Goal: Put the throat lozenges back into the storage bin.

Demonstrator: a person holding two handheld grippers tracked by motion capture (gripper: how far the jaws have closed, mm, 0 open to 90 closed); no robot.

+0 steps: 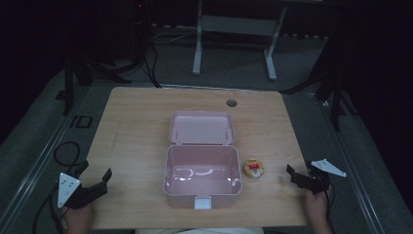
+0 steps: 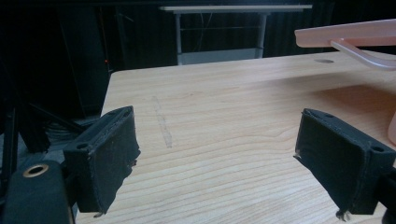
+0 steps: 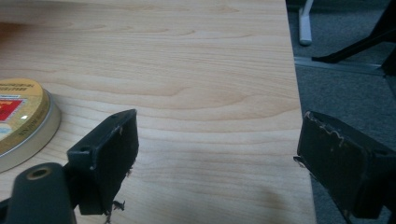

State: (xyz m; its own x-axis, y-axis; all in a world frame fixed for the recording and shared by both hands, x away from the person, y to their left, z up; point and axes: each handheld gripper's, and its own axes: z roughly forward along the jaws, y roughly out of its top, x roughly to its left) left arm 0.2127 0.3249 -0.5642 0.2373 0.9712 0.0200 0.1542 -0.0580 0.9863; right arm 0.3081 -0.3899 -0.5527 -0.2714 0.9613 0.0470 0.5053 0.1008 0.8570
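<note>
Both grippers (jaws spread) flank pink box [image 1: 202, 175]; tin [image 1: 253, 168] beside it.

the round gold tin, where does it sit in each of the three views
High view: the round gold tin lies on the wooden table, just right of the open pink box, between it and the right gripper.
Left gripper view: the tin is not in it; the pink box's lid is at upper right.
Right gripper view: the tin is at the left edge.
Shared landmark: the wooden tabletop.
</note>
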